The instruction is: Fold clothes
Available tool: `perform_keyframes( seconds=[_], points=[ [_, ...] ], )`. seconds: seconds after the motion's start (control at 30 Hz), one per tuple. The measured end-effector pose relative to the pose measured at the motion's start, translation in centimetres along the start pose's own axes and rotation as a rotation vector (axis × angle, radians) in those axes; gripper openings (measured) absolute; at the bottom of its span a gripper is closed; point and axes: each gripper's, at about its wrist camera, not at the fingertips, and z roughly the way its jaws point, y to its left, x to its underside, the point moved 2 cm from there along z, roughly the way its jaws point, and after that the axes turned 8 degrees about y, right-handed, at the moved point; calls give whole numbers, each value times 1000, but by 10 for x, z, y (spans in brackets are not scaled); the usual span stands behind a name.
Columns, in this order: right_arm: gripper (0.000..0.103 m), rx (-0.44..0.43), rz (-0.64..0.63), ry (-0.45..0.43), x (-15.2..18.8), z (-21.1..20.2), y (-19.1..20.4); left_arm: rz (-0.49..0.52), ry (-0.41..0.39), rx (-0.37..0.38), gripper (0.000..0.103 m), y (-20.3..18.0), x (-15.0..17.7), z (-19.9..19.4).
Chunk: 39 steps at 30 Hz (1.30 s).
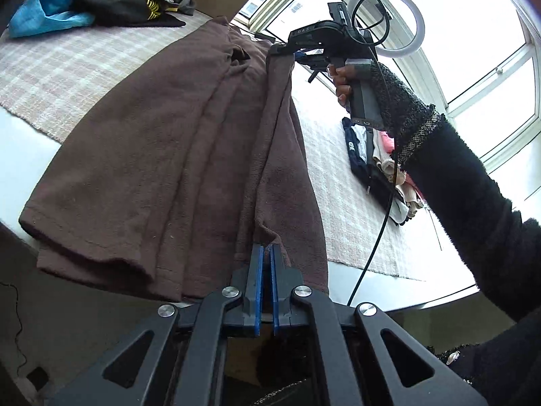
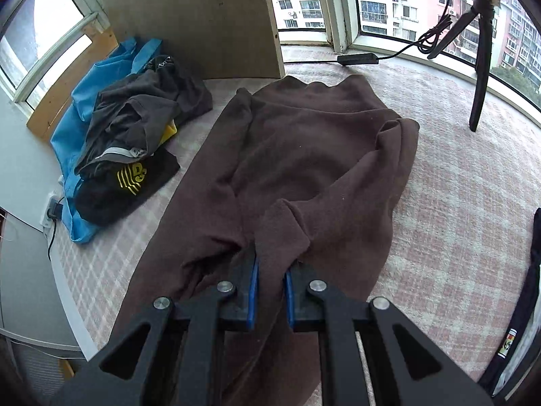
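A brown fleece garment (image 1: 162,155) lies spread on a pink checked mat (image 1: 67,64). My left gripper (image 1: 267,248) is shut on its near edge, the blue pads pinching a fold. One edge of the cloth is lifted in a taut strip up to my right gripper (image 1: 287,50), which a hand in a dark knit sleeve (image 1: 399,101) holds high over the mat. In the right wrist view the brown garment (image 2: 304,155) lies below, and my right gripper (image 2: 270,260) is shut on a bunched fold of it.
A heap of dark clothes (image 2: 135,128) on a blue bag (image 2: 81,108) sits at the mat's far left. Folded clothes (image 1: 378,155) are stacked on the right. A tripod (image 2: 480,64), a ring light (image 1: 389,20), a wooden board (image 2: 196,17) and windows ring the mat.
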Motion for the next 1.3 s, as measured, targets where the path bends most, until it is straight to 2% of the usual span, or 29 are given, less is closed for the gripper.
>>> perform_keyframes(
  seconds=[0.13,0.27,0.3,0.4,0.5,0.57,0.67,0.77,0.8,0.93,1.0,1.03,1.07,1.1,1.17,1.3],
  points=[
    [13,72,-32,58,-6,33,17,-42,9,-23,3,18,3,2],
    [24,112,-111,111,-8,43,30,-25,21,-44,3,12,5,-12],
    [31,90,-121,116,-7,36,32,-9,11,-46,3,7,5,-23],
    [38,-12,-126,59,9,-8,32,69,-24,-71,3,-8,-2,-55],
    [42,-59,-136,-9,55,-54,24,131,-32,-103,6,-12,-14,-73],
    [42,-101,-154,-16,103,-69,27,167,-13,-109,8,-13,-26,-64],
    [42,-168,-180,17,177,-63,44,223,27,-110,8,-16,-45,-44],
    [42,-49,-272,69,226,-31,73,281,65,-115,8,-20,-64,-25],
    [43,-36,-286,82,238,-25,79,304,70,-128,8,-22,-69,-20],
    [44,-132,-313,132,268,-28,92,365,102,-151,8,-27,-80,-5],
    [42,-180,-250,140,263,-44,75,377,127,-140,8,-29,-82,5],
    [42,-190,-205,111,254,-56,61,382,139,-134,8,-31,-83,10],
    [39,-185,-176,70,241,-69,49,390,157,-130,10,-32,-82,17],
    [30,-181,-146,29,229,-81,37,402,181,-127,11,-35,-78,25],
    [24,-149,-141,-33,194,-94,24,442,224,-144,11,-41,-66,40],
    [24,-69,-175,-111,117,-95,16,476,293,-170,11,-44,-48,62]
  ],
)
